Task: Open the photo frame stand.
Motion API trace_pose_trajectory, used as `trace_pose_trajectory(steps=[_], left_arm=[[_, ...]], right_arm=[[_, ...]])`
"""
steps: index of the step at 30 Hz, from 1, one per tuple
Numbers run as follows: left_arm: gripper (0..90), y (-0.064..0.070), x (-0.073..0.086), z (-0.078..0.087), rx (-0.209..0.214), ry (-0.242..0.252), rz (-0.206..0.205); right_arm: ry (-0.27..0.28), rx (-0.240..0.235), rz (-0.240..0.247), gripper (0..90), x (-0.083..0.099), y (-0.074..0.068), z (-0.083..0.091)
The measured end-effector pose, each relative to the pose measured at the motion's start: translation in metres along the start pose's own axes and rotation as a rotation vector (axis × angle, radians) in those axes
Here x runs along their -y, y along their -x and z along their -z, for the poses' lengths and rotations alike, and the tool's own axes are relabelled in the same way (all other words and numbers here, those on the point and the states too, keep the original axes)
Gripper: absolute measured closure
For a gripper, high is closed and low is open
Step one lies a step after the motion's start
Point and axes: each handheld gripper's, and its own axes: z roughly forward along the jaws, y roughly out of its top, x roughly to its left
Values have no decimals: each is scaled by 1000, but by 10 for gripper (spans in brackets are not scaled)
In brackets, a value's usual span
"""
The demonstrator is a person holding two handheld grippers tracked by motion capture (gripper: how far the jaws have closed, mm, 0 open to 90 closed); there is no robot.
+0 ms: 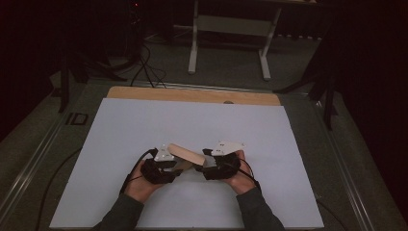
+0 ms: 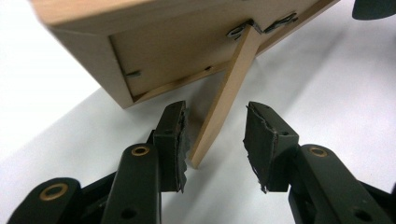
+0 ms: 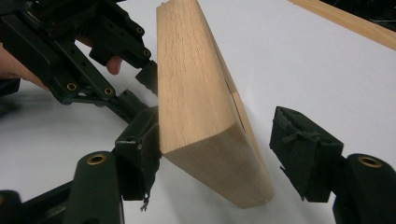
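The left gripper (image 2: 217,140) is being held with its black jaws apart, either side of the thin light-wood easel strut (image 2: 224,100) that is hinged out from the back of a pale beech picture frame (image 2: 177,51); the pads are not yet touching the strut. The right gripper (image 3: 219,149) is likewise being held open around the frame's thick end (image 3: 201,107), its near pad lying against the wood, the far pad standing clear. In the high view the frame (image 1: 185,154) is being kept between the two grippers, low over the near-middle of the white sheet (image 1: 144,125) that is covering the wooden table (image 1: 192,95); whether a corner is resting on the sheet cannot be told. The step in hand is judged to be the setting of the strut, so that the frame can be stood up. The next move is judged to call for the left jaws to be closed squarely on the strut near its free tip, while the frame body is being steadied by the right; a slip off the narrow strut is the risk. No containers are being seen on the table, so nothing is being held in any.
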Motion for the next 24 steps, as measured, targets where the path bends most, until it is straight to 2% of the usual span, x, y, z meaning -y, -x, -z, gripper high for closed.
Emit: trace_pose_trajectory(steps=[10,19,24], left_arm=[[575,1,-1,5,0,10,0],[573,-2,0,8,-30,0,-6],[573,-2,0,10,-33,2,-9]], right_arm=[[24,-5,-4,329,-2,0,5],[40,-8,0,313,-5,-1,8],[43,-10,4,307,-6,-3,10]])
